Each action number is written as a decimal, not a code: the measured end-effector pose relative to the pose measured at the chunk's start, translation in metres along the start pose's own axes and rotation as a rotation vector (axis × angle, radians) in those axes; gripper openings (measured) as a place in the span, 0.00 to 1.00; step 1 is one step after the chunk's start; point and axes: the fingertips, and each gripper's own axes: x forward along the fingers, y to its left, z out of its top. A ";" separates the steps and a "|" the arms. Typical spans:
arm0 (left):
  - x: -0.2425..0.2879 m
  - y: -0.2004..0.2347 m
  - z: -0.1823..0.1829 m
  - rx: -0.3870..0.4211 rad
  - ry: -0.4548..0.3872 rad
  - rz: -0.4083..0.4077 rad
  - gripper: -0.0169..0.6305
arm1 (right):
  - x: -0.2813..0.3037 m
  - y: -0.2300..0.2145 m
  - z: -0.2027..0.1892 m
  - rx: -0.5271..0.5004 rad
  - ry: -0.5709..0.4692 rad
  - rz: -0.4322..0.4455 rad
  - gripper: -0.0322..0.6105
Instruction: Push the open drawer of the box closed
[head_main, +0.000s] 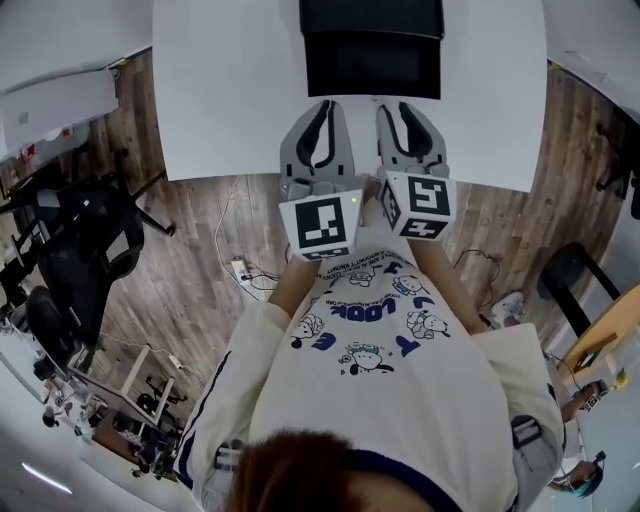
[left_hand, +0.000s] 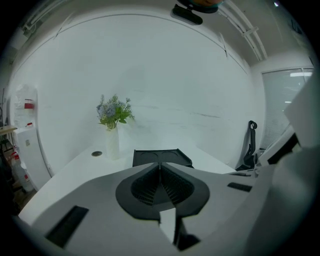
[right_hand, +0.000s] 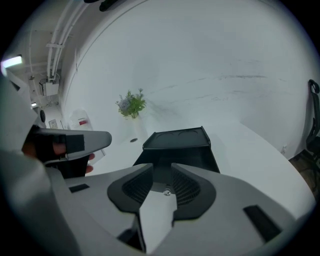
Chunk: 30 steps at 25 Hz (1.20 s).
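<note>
A black box (head_main: 372, 18) stands at the far middle of the white table (head_main: 220, 100). Its open drawer (head_main: 372, 66) sticks out toward me. Both grippers hover side by side over the table's near edge, short of the drawer and apart from it. My left gripper (head_main: 323, 106) has its pads pressed together with nothing between them; ahead of its tips (left_hand: 160, 165) lies the box (left_hand: 161, 157). My right gripper (head_main: 396, 106) stands with a gap between its pads (right_hand: 162, 169), nothing held, and the drawer (right_hand: 176, 158) shows just beyond the gap under the box top (right_hand: 177, 138).
A white vase with flowers (left_hand: 112, 140) and a small round disc (left_hand: 96, 153) stand on the table to the left behind the box. On the wood floor are office chairs (head_main: 80, 260) at the left, a power strip with cables (head_main: 243, 272), and a dark chair (head_main: 570, 275) at the right.
</note>
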 end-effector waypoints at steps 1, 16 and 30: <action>0.001 0.001 -0.003 0.002 0.006 -0.007 0.06 | 0.003 0.000 -0.004 0.000 0.011 -0.004 0.25; 0.024 0.006 -0.033 -0.015 0.086 -0.054 0.06 | 0.040 -0.007 -0.050 0.003 0.136 -0.035 0.25; 0.029 0.014 -0.045 -0.034 0.120 -0.053 0.06 | 0.054 -0.008 -0.074 0.028 0.199 -0.050 0.25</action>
